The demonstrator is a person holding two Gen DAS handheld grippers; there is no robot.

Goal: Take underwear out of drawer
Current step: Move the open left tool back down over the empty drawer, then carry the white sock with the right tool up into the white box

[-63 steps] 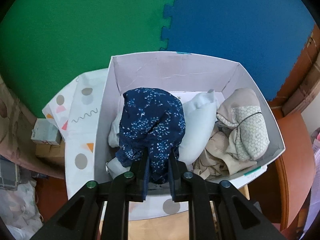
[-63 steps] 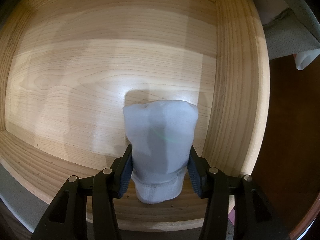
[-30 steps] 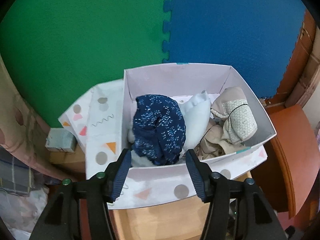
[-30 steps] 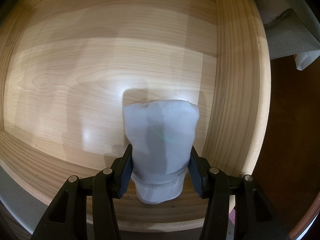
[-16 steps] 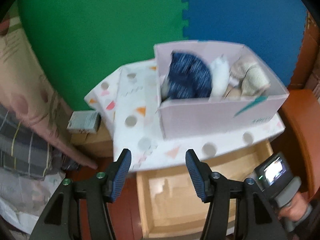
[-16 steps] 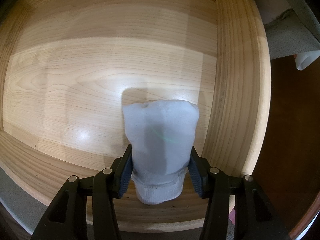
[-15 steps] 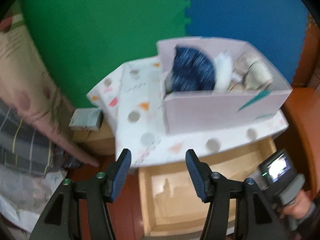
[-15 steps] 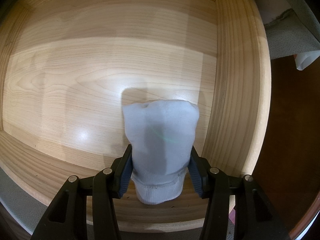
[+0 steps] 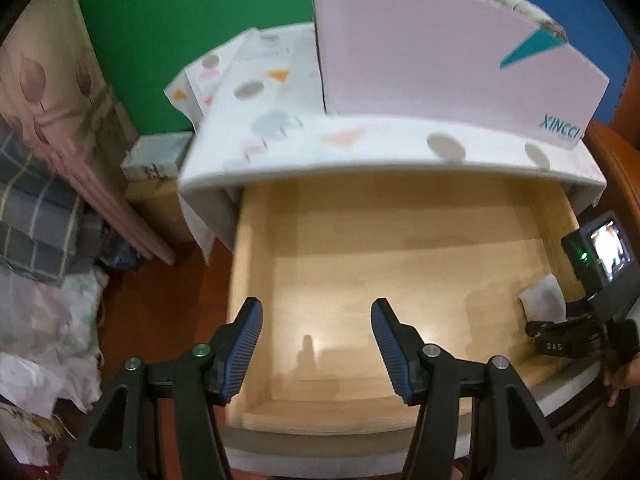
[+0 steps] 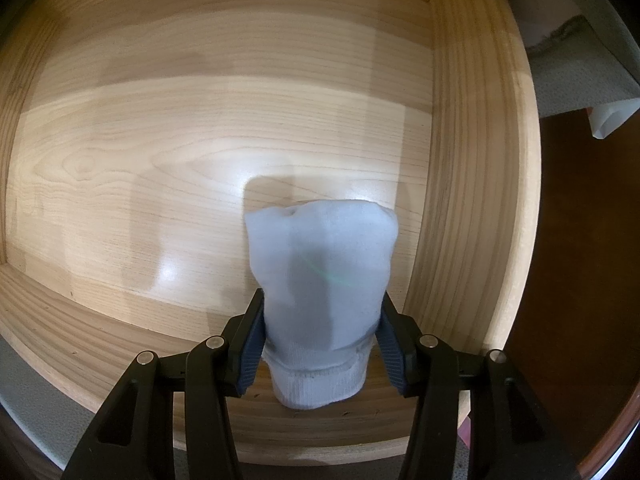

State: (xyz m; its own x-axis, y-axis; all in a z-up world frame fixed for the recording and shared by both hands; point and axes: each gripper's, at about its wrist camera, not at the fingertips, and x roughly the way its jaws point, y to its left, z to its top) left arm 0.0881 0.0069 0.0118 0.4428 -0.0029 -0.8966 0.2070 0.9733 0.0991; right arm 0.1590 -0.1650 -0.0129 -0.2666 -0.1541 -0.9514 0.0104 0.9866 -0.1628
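Underwear (image 9: 543, 300), a pale folded piece, sits at the far right of the open wooden drawer (image 9: 256, 240) in your left wrist view, pinched by your right hand-held gripper (image 9: 560, 322); your left hand-held gripper (image 9: 316, 350) hangs above the drawer with its pads apart and nothing between them, and beyond it a pink box (image 9: 440, 60) stands on the patterned top. In your right wrist view, the right hand-held gripper (image 10: 320, 354) is clamped on the underwear (image 10: 320, 280), just beside the drawer's (image 10: 460, 160) right wall.
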